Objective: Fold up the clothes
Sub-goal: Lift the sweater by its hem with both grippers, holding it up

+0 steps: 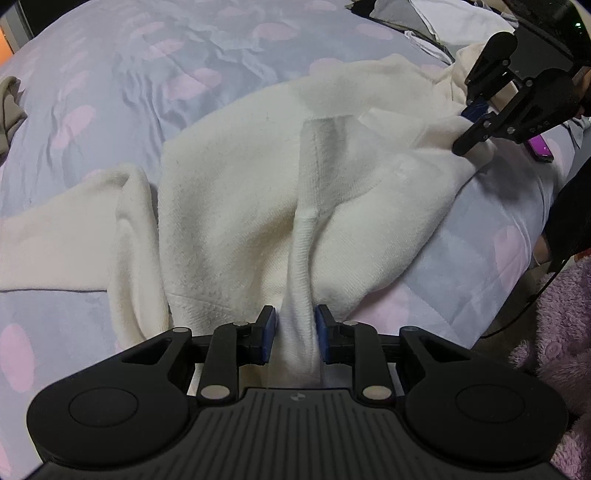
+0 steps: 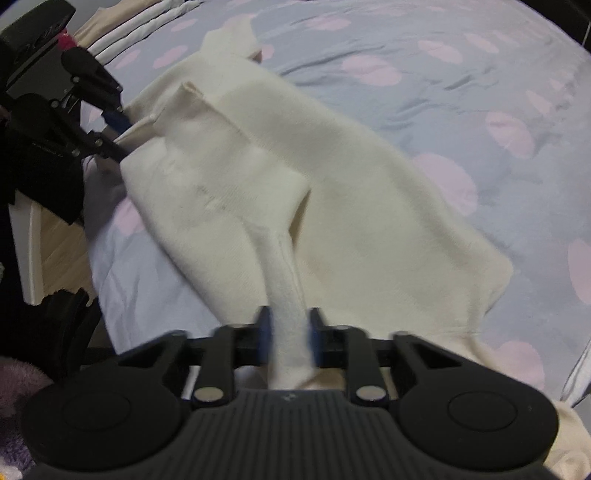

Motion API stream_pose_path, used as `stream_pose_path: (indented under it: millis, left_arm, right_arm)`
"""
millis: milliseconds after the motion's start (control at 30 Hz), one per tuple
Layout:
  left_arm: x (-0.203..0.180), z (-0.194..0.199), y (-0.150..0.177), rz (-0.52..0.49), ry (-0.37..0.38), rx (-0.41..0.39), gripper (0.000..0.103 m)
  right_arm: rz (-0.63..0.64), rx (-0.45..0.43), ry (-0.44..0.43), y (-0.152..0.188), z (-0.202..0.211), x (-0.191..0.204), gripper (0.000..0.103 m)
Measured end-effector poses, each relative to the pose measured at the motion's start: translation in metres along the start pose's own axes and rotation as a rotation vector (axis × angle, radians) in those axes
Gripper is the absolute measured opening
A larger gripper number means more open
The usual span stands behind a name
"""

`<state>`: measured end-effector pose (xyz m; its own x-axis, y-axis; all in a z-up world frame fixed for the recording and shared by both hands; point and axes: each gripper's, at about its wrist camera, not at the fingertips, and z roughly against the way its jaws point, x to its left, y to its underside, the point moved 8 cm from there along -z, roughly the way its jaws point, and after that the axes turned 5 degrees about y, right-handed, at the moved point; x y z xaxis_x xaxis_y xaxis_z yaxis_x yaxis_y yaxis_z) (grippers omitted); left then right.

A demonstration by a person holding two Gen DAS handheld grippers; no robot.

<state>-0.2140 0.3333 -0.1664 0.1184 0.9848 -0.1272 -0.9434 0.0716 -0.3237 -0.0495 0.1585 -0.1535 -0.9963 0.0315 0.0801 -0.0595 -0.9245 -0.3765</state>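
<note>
Cream knit cloth fills the space between my claws. It is a cream sweater (image 1: 236,206) lying on the bed cover (image 1: 110,92), which is pale lavender with pink spots. Closest to me in the left wrist view, my left gripper (image 1: 295,325) pinches a ribbed band of the sweater; the blue pads (image 1: 269,325) press on it from both sides and the band stands up as a narrow ridge. In the right wrist view, my right gripper (image 2: 288,328) pinches another raised strip of the same sweater (image 2: 332,177), although this picture is blurred and the pads are not sharp.

Further away, each view shows the other claw. The left view shows the right gripper (image 1: 466,123) at the upper right, closed on the sweater's edge. The right view shows the left gripper (image 2: 120,134) at the upper left, also on the edge of the cloth.

Only the left view shows a sleeve (image 1: 74,236) spread to the left, a small purple device (image 1: 541,147) on the bed and a fuzzy pink fabric (image 1: 561,332) at the right. Only the right view shows a wooden floor (image 2: 59,251) beside the bed and a stack of folded pale clothes (image 2: 129,26) at the far top left.
</note>
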Motion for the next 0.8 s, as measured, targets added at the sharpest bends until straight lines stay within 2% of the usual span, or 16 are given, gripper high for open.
stream_pose_path:
  millis: [100,233,367,500,800]
  left_arm:
    - [0.004,0.005,-0.001,0.021,-0.026,-0.021,0.005]
    - [0.010,0.015,-0.003,0.058,-0.064,-0.064,0.003]
    - [0.020,0.043,-0.016,0.101,-0.133,-0.174,0.003]
    - [0.027,0.084,-0.038,0.128,-0.196,-0.296,0.003]
    - [0.026,0.213,-0.114,0.086,-0.345,-0.562,0.003]
  right_arm:
    - [0.001,-0.031,-0.012,-0.001,0.012,0.002,0.012]
    - [-0.023,-0.097,0.036,-0.005,0.031,-0.002,0.012]
    - [-0.058,-0.182,0.170,-0.015,0.055,-0.007,0.011]
    - [-0.060,-0.268,0.342,-0.029,0.084,-0.007,0.011]
    - [-0.068,-0.499,0.629,-0.074,0.198,-0.018,0.011]
